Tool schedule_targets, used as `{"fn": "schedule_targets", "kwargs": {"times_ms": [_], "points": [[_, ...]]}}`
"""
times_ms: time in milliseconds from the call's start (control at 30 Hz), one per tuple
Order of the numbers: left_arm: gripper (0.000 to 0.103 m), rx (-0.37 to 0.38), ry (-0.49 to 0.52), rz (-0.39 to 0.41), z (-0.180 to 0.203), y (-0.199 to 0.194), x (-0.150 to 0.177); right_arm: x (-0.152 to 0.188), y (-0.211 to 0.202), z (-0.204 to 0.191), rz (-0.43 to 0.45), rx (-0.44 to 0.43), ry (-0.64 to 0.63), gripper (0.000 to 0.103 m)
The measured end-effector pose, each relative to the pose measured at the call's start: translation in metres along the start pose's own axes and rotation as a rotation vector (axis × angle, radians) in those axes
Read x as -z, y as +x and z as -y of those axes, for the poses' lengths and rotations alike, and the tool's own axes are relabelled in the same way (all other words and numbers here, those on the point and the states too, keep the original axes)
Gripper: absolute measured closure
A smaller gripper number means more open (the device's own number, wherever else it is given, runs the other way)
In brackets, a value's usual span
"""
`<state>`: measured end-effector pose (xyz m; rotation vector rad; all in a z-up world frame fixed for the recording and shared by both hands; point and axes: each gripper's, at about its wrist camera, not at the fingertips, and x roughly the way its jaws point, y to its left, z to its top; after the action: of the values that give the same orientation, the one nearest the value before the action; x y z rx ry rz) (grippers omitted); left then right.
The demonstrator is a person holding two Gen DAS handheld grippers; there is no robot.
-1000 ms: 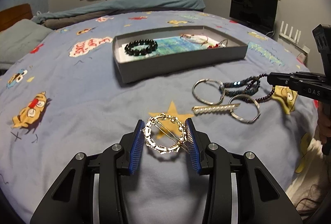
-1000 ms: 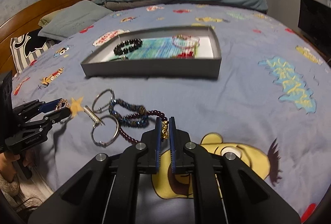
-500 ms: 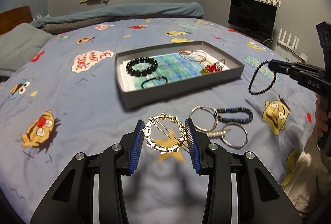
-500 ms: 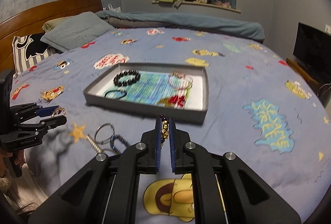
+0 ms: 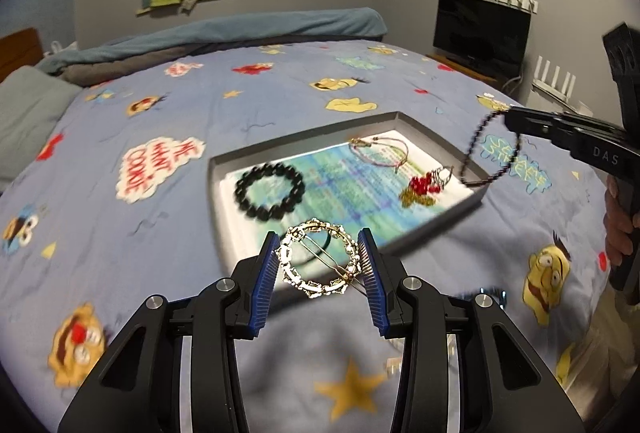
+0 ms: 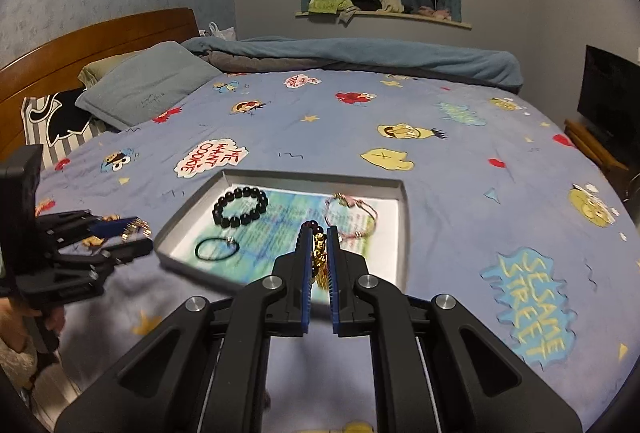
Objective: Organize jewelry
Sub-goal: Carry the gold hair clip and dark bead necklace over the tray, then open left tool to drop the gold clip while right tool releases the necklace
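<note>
Left wrist: gold ring clip [image 5: 318, 257] clamped between left claw [image 5: 319, 260] pads.

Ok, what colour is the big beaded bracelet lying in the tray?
Black, glossy round beads. The beaded bracelet in the grey tray shows best in the right wrist view.

Left hand-held gripper [image 5: 320, 265] clamped part-open, right hand-held gripper [image 6: 320, 253] pinched (nearly closed)
</note>
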<state>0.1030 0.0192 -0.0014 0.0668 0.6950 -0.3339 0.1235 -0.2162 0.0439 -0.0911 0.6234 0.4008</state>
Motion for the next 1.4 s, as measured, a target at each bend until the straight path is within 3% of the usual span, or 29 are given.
{"fn": "schedule_targets", "kwargs": {"times_ms": [300,667,1033,1400], "points": [[0.061,0.061,0.064,-0.065,0.005,0.072,-0.041,-0.033,0.076,-0.009,-0.037,-0.02,-0.048,0.096],[0.061,0.066,0.025,-0.18,0.012,0.135,-0.047,-0.04,0.158,-0.001,-0.127,-0.001,-0.032,0.096],[0.061,0.067,0.001,-0.217,0.01,0.15,-0.04,-0.028,0.193,0.007,-0.264,0.033,0.0,0.096],[0.057,0.053,0.017,-0.216,0.011,0.15,-0.039,-0.029,0.192,0.005,-0.266,0.037,-0.005,0.093]]}}
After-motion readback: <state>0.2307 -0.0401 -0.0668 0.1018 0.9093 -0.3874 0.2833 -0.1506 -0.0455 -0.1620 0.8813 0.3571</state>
